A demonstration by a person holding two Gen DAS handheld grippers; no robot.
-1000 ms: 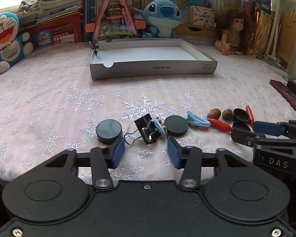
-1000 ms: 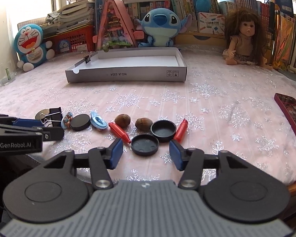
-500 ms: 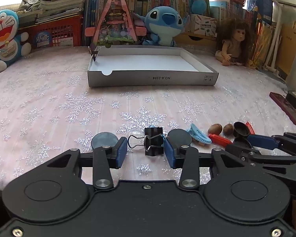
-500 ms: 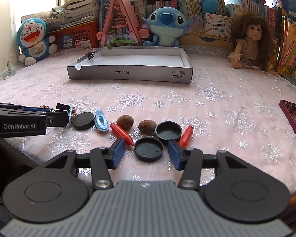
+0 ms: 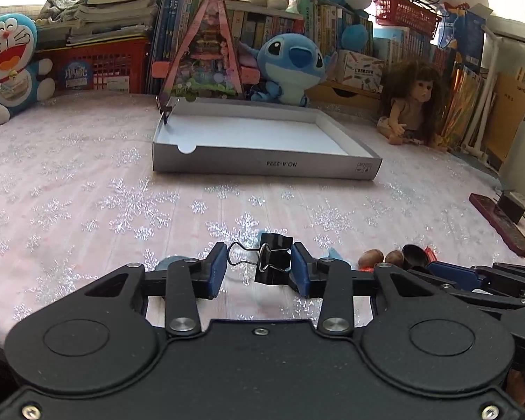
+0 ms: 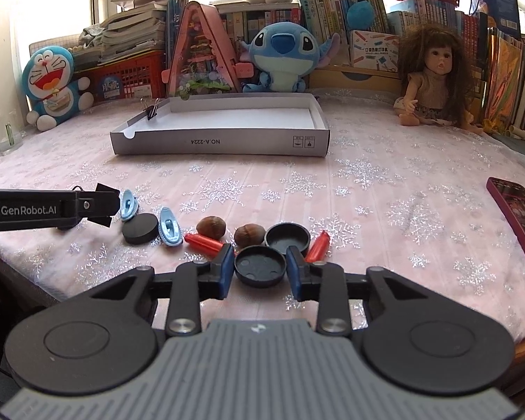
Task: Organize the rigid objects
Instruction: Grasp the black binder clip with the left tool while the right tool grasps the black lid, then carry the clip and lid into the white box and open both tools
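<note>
Gripping a black binder clip [image 5: 274, 260] lifted off the cloth, the left tool [image 5: 259, 267] is closing narrow across its body and wire handle. The right tool [image 6: 260, 267] is closing around a black lid [image 6: 260, 266], its pads at the rim. The sorting is only beginning: the white box [image 6: 220, 147] far across the tabletop [image 6: 385, 182] is holding just one clip on its left wall, while nuts, red pieces, blue clips and another lid are still lying near.
</note>
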